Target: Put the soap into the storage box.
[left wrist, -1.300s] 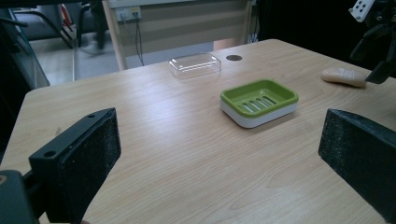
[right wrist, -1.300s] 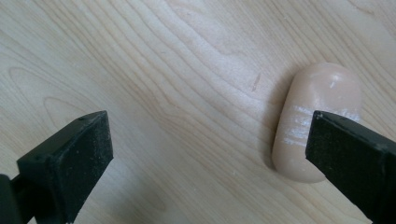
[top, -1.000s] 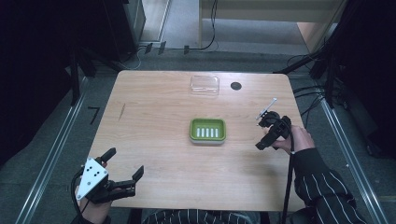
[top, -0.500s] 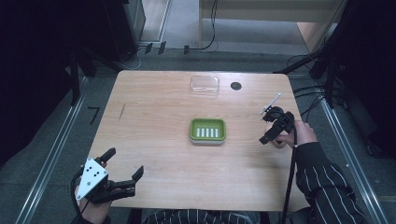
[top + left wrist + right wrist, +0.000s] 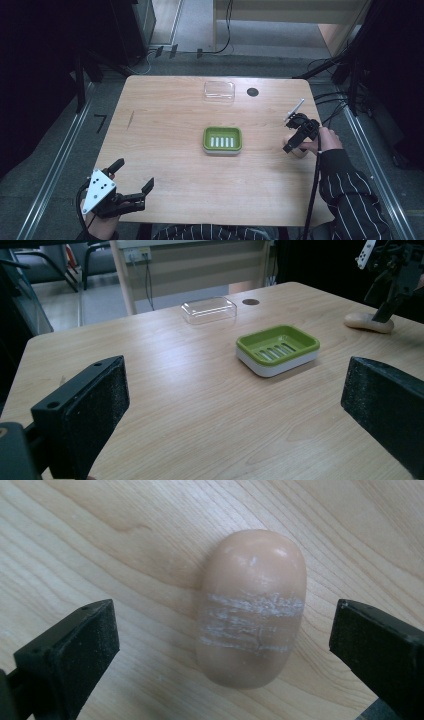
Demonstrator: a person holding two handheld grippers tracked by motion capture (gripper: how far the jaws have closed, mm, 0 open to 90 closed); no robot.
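Note:
A tan oval soap bar (image 5: pixel 250 610) lies flat on the wooden table (image 5: pixel 170 135) near its right edge, also visible as the soap (image 5: pixel 369 322). My right gripper (image 5: pixel 227 630) hovers just above it, open, one jaw on each side and neither touching. In the high view the right gripper (image 5: pixel 295 145) points down at that spot. A green soap dish (image 5: pixel 222 140) on a white base sits at the table's centre, empty. My left gripper (image 5: pixel 133 175) is open at the front left corner with nothing between its jaws, facing the dish (image 5: pixel 277 347).
A clear plastic lid (image 5: pixel 219 92) lies at the back of the table beside a black round hole (image 5: pixel 252 92). Cables trail off the right edge. The person's striped sleeve (image 5: pixel 350 195) comes in at the lower right.
The right hand and its gripper have shifted slightly to the right and turned a little over the soap. The left gripper has stayed put.

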